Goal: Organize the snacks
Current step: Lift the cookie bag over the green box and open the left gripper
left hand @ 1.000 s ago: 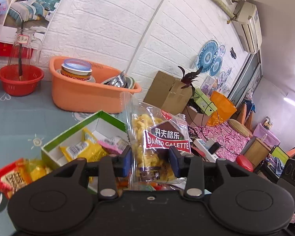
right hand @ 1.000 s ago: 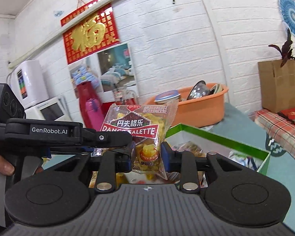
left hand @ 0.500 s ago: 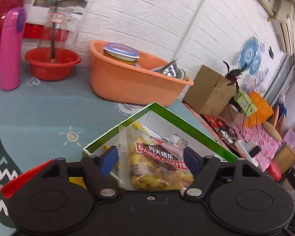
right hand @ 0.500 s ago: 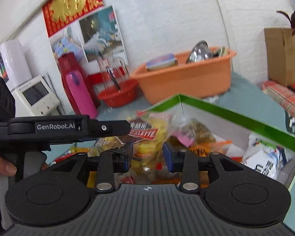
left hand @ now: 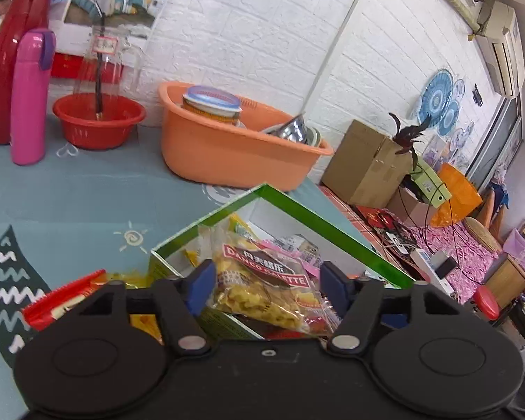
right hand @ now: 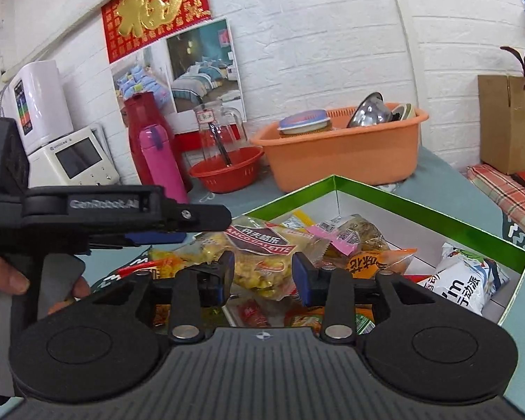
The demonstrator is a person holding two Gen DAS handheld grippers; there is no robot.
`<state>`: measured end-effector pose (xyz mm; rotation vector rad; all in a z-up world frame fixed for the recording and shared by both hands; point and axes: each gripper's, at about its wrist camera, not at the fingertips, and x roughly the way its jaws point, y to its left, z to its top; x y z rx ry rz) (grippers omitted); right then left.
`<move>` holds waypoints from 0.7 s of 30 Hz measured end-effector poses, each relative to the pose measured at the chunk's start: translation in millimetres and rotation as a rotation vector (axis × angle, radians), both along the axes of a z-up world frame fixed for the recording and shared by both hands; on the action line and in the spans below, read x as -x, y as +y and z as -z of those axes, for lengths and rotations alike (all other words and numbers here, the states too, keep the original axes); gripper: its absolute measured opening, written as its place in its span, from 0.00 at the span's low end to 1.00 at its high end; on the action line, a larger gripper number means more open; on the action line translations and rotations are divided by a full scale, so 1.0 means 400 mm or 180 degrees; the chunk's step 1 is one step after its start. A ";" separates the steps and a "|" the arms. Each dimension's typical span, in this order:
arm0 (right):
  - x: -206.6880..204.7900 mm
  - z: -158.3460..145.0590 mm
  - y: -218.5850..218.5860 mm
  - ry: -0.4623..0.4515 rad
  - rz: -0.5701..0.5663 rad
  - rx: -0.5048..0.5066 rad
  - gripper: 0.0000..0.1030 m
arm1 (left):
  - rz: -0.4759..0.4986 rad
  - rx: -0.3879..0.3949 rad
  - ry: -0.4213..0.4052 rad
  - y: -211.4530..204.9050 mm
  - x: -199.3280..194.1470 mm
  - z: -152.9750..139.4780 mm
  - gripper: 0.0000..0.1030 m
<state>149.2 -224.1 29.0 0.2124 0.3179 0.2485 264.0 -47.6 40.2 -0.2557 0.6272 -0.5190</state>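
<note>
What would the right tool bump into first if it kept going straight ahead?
Probably the yellow snack bag, lying between the right tool's opening fingers on the green box's near edge. Past it sit more packets, though depth is hard to judge.

**Snack box in front, basins behind**

Straight ahead of me the open box [right hand: 430, 206] sits on the table mat [left hand: 87, 189]. The galette bag [right hand: 262, 255] lies over its near-left corner, on other packets; a puffed bag [right hand: 469, 283] rests in its right end. More packets [left hand: 63, 301] lie outside, to its left. Behind the box stands the large basin [right hand: 343, 154] holding a lidded jar [right hand: 304, 122] and bowls [right hand: 371, 108]. Left of it come the small basin [right hand: 227, 171], then two flasks [right hand: 161, 161], against the wall.
</note>
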 end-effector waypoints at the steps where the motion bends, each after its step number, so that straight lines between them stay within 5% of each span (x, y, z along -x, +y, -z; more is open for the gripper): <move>1: 0.007 -0.001 0.001 -0.0010 0.0013 0.0011 0.62 | -0.0025 0.0002 0.0019 -0.007 -0.007 0.005 1.00; 10: 0.036 0.014 -0.034 0.0081 0.0122 0.0037 0.67 | -0.0138 0.0108 0.0163 -0.032 -0.053 0.055 1.00; 12: 0.045 0.017 -0.042 0.0074 0.0142 0.0019 0.75 | -0.0155 0.0209 0.0083 -0.010 -0.015 0.036 1.00; 14: 0.059 0.021 -0.044 0.0032 0.0162 -0.0014 0.98 | -0.0268 0.0290 -0.0032 0.017 0.033 0.008 1.00; 21: 0.124 0.035 -0.004 -0.0046 -0.0011 -0.0021 1.00 | -0.0186 0.0368 -0.0158 0.118 0.211 -0.035 1.00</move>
